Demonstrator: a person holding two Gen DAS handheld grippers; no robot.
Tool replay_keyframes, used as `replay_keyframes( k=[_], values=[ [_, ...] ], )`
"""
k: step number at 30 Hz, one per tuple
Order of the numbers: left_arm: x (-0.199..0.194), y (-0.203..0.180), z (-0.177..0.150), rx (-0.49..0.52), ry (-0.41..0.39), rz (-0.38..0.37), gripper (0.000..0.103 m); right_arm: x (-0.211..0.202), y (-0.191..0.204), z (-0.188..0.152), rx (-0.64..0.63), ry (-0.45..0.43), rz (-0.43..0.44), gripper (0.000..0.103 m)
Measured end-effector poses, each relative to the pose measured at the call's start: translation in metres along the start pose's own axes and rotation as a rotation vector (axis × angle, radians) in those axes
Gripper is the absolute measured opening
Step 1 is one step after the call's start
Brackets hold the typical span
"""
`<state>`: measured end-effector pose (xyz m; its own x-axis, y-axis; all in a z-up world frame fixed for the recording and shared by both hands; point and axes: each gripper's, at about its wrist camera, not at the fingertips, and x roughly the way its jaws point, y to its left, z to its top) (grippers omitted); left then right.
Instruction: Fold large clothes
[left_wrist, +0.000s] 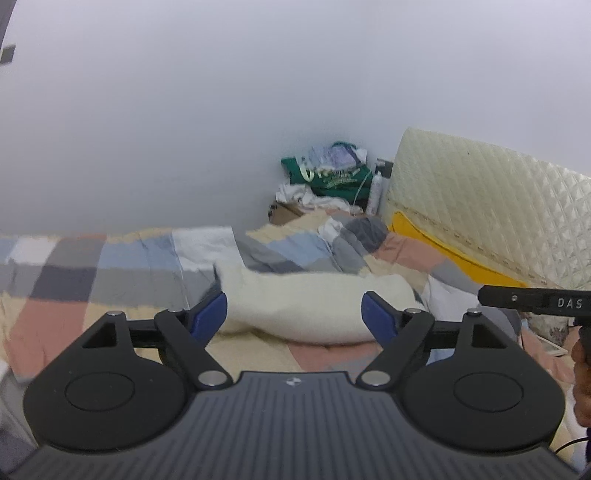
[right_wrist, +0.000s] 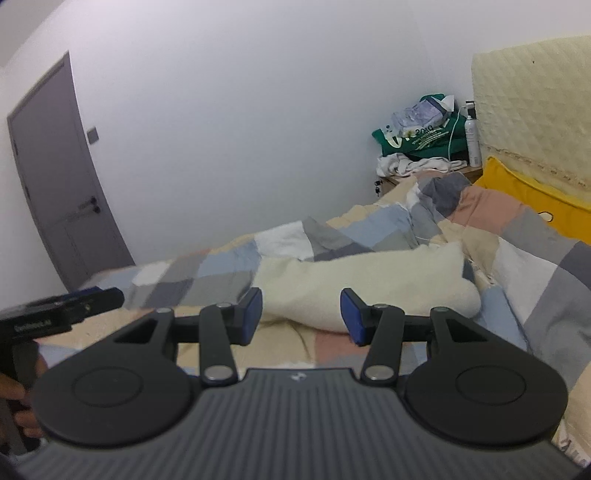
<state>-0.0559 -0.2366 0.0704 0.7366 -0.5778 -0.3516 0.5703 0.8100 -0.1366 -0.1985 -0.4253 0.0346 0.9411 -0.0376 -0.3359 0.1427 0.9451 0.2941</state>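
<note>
A: Two grippers, both with their blue pads spread apart and nothing between them. The left gripper (left_wrist: 295, 314) hangs above the checked bedspread (left_wrist: 122, 266), and the cream fleece garment (left_wrist: 314, 306) lies bunched on it, straight ahead at twelve o'clock from the pads.

B: And from the other side?

A: The right gripper (right_wrist: 301, 314) is parted as well — a narrower gap than the left's. The cream fleece garment (right_wrist: 369, 284) sits at about one o'clock from it, a long rumpled heap running across the checked bedspread (right_wrist: 535, 273). Whether either gripper touches the fabric I cannot tell; the pads look clear of it.

B: Do they see each other?

A: Yes. The right gripper's black body shows at three o'clock in the left wrist view, and the left gripper's at nine o'clock in the right wrist view.

B: What else?

A: A quilted cream headboard (right_wrist: 532, 110) at two o'clock, a yellow pillow (right_wrist: 528, 195) leaning at its foot, a green bag (right_wrist: 421, 136) stuffed with things in the corner at one o'clock, and a grey door (right_wrist: 59, 177) at ten o'clock.
</note>
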Motion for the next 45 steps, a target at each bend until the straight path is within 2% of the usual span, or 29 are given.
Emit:
replay_keyframes(
  k=[2,5,9,14,16,18,20,26,40,45],
  values=[
    [0.003,-0.001,-0.01,0.011,0.018,-0.019,0.087,0.001,0.001,-0.009,-0.014,0.007,-0.011,0.051],
    [0.002,-0.001,-0.019,0.031,0.024,0.002,0.093,0.001,0.003,-0.021,-0.036,0.008,-0.032,0.051],
    [0.001,0.003,-0.025,0.003,0.031,-0.017,0.096,-0.003,0.004,-0.033,-0.057,-0.008,-0.061,0.051],
    [0.002,0.001,-0.025,0.025,0.028,0.009,0.1,-0.007,0.008,-0.036,-0.09,-0.031,-0.085,0.056],
    [0.002,0.0,-0.026,0.024,0.032,0.016,0.1,-0.007,0.008,-0.036,-0.094,-0.03,-0.09,0.062],
    [0.003,0.001,-0.026,0.012,0.036,0.016,0.1,-0.007,0.007,-0.036,-0.094,-0.038,-0.092,0.084],
    [0.004,0.002,-0.025,0.0,0.038,0.019,0.1,-0.008,0.006,-0.036,-0.085,-0.059,-0.094,0.093],
    [0.006,0.005,-0.024,-0.023,0.042,0.037,0.101,0.0,0.003,-0.037,-0.084,-0.017,-0.116,0.093],
    [0.009,0.006,-0.023,-0.034,0.054,0.051,0.102,0.005,0.006,-0.038,-0.099,-0.016,-0.13,0.093],
    [0.009,0.013,-0.024,-0.072,0.056,0.046,0.102,0.006,0.007,-0.039,-0.093,0.003,-0.132,0.093]
  ],
)
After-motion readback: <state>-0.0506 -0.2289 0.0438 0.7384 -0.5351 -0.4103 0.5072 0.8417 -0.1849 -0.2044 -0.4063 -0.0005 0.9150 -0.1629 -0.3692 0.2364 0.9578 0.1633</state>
